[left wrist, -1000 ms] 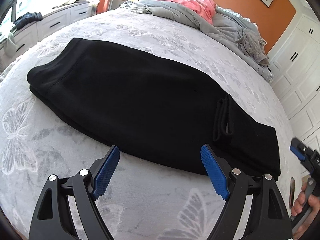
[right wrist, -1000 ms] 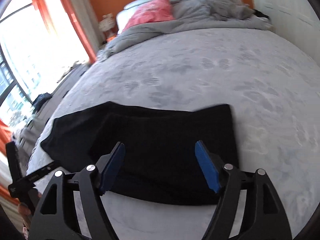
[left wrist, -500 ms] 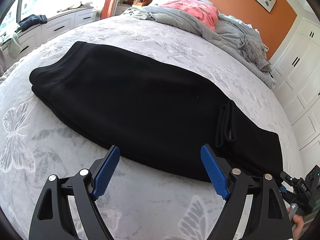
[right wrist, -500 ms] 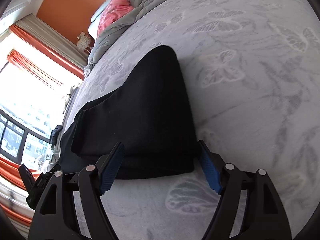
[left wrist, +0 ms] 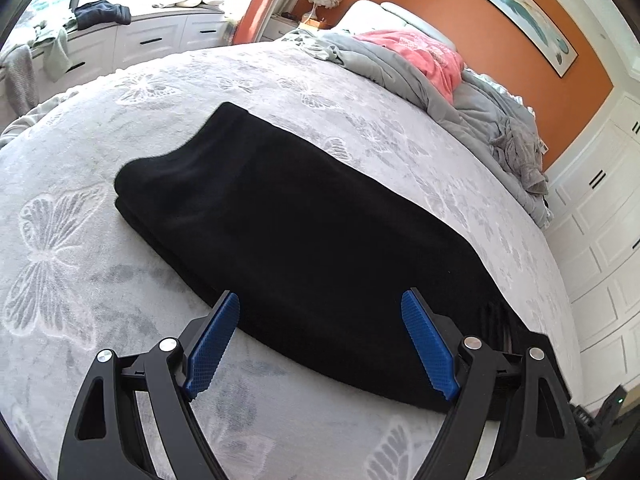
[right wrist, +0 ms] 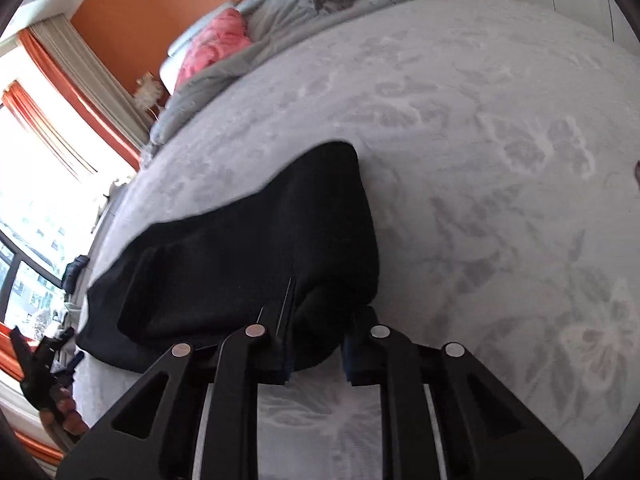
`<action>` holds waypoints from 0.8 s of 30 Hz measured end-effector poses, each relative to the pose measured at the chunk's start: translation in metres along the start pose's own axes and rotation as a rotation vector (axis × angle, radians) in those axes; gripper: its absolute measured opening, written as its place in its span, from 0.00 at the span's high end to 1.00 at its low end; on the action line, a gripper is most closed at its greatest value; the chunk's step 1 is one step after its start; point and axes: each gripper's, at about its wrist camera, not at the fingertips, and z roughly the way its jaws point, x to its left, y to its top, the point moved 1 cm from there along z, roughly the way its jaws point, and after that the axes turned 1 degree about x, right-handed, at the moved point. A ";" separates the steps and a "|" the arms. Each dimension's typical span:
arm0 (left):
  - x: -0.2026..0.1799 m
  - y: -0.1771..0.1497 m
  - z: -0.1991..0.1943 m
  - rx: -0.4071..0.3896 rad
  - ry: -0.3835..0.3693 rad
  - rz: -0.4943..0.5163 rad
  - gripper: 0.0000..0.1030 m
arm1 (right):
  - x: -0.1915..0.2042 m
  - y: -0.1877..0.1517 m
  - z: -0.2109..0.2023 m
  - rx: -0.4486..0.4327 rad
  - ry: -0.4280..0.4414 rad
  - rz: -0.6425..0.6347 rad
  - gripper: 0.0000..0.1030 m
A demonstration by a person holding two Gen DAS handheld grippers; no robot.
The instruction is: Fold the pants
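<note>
Right gripper (right wrist: 316, 344) pinches pants (right wrist: 256, 256) — left gripper (left wrist: 320, 340) wide.

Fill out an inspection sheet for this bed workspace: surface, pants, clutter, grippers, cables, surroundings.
Surface: bedspread, pale grey with a butterfly pattern, smooth where the work is.
Job's things: black pants lying flat, folded lengthwise; one end bunched at the right gripper.
Clutter: rumpled grey duvet and pink pillow at the headboard end, apart from the pants.
Grippers: left gripper open, its blue fingers astride the pants' near edge; right gripper closed on the pants' end.
Cables: nothing seen.
Surroundings: orange wall, white wardrobe doors, window bench drawers with clothes on top.
</note>
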 end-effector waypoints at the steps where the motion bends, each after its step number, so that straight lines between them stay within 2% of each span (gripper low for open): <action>1: 0.004 0.003 -0.001 -0.004 0.000 -0.020 0.22 | -0.009 -0.006 0.006 0.016 0.019 0.022 0.83; 4: 0.026 0.009 -0.003 -0.009 0.033 -0.106 0.22 | -0.012 -0.009 -0.005 -0.026 0.093 0.049 0.80; 7: 0.057 0.015 -0.009 -0.037 0.000 -0.263 0.22 | -0.007 -0.009 -0.004 -0.043 0.091 0.016 0.77; 10: 0.085 0.022 -0.007 -0.042 0.008 -0.376 0.22 | -0.008 -0.012 -0.001 -0.040 0.095 0.009 0.73; 11: 0.093 0.023 -0.003 -0.026 -0.008 -0.417 0.22 | -0.010 -0.011 -0.001 -0.039 0.108 0.021 0.73; 14: 0.111 0.023 0.012 0.028 -0.129 -0.538 0.22 | -0.009 -0.009 0.002 -0.038 0.119 0.035 0.72; 16: 0.117 0.025 0.014 0.014 -0.142 -0.577 0.22 | -0.008 -0.009 0.002 -0.038 0.116 0.034 0.70; 18: 0.120 0.029 0.014 -0.007 -0.158 -0.589 0.24 | -0.008 -0.009 0.002 -0.036 0.118 0.035 0.64; 20: 0.120 0.033 0.016 -0.010 -0.172 -0.571 0.32 | -0.007 -0.011 0.003 -0.032 0.115 0.035 0.59; 22: 0.118 0.035 0.022 0.022 -0.162 -0.545 0.77 | -0.003 -0.011 0.005 -0.029 0.117 0.017 0.56; 23: 0.119 0.035 0.026 0.027 -0.145 -0.538 0.85 | 0.000 -0.011 0.006 -0.028 0.110 0.006 0.58; 24: 0.120 0.035 0.026 0.032 -0.154 -0.541 0.88 | 0.002 -0.011 0.009 -0.017 0.112 -0.001 0.74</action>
